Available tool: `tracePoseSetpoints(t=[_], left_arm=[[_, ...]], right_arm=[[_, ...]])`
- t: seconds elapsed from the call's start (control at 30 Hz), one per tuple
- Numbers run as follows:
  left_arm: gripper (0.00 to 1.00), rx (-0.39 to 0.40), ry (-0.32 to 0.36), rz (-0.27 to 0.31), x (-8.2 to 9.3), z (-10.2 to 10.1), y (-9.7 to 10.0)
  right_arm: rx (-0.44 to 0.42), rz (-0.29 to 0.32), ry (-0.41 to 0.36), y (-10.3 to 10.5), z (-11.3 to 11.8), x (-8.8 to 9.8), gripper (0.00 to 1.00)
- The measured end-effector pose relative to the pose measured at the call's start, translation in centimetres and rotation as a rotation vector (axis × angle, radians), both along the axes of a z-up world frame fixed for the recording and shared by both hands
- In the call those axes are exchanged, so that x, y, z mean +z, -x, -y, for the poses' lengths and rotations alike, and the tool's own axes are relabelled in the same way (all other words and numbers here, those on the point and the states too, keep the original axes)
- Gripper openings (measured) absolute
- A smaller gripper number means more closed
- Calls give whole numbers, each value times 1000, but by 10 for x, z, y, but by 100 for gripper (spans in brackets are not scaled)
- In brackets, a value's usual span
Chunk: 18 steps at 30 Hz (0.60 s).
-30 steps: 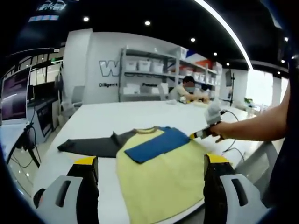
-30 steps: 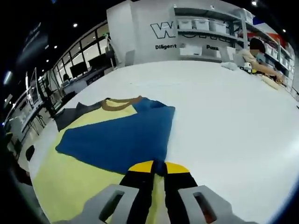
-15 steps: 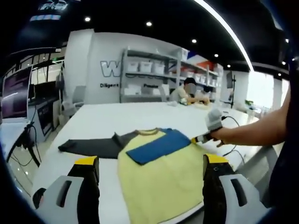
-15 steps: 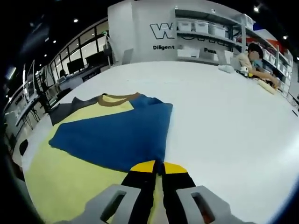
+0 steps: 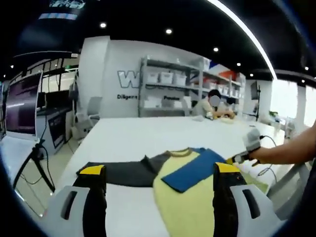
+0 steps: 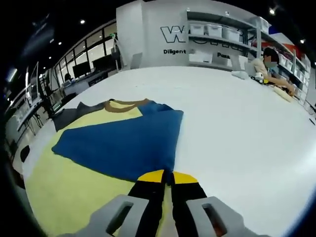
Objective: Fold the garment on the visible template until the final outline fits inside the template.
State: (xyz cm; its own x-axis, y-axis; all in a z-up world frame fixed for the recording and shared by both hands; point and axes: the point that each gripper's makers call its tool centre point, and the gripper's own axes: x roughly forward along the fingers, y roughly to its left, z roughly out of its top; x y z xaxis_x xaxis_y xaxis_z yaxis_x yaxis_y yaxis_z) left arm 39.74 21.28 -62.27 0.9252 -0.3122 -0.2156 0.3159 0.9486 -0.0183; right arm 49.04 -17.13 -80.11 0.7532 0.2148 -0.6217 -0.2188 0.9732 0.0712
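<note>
- Shirt (image 6: 94, 163), yellow body, lies flat on white table (image 6: 237, 123); blue sleeve (image 6: 123, 143) is folded across the chest, grey sleeve (image 5: 118, 173) spread sideways.
- Right gripper (image 6: 165, 180): jaws pressed together, pinching the blue sleeve's edge.
- Left gripper (image 5: 154, 177): jaws spread, empty, above the table.
- Judgement: fabric soft, light, limp; take grey sleeve by its cuff.

your left gripper (image 5: 154, 185): jaws spread wide apart, yellow-tipped, nothing between them, held above the surface. your right gripper (image 6: 165, 183): jaws pressed together, yellow tips touching, lying low and pointing forward. the right gripper again in the left gripper view (image 5: 240, 158), at the right edge, gripped by your hand (image 5: 260, 154) with the forearm stretched out behind it.
</note>
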Motion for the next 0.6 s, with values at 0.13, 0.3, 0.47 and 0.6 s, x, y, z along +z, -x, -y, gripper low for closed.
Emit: tracePoseSetpoints(t=[0.13,0.3,0.47,0.6], left_arm=[[80,21,-48,-2,-11,-23,-24],[73,51,-132,-30,-36,-59,-55],[64,70,-190,-88,-67,-87,-75],[61,82,-245,-131,-85,-106,-90]], right_arm=[[0,1,1,0,0,0,1],[2,0,1,0,0,0,1],[5,0,2,0,0,0,1],[9,-1,7,-1,0,0,1]])
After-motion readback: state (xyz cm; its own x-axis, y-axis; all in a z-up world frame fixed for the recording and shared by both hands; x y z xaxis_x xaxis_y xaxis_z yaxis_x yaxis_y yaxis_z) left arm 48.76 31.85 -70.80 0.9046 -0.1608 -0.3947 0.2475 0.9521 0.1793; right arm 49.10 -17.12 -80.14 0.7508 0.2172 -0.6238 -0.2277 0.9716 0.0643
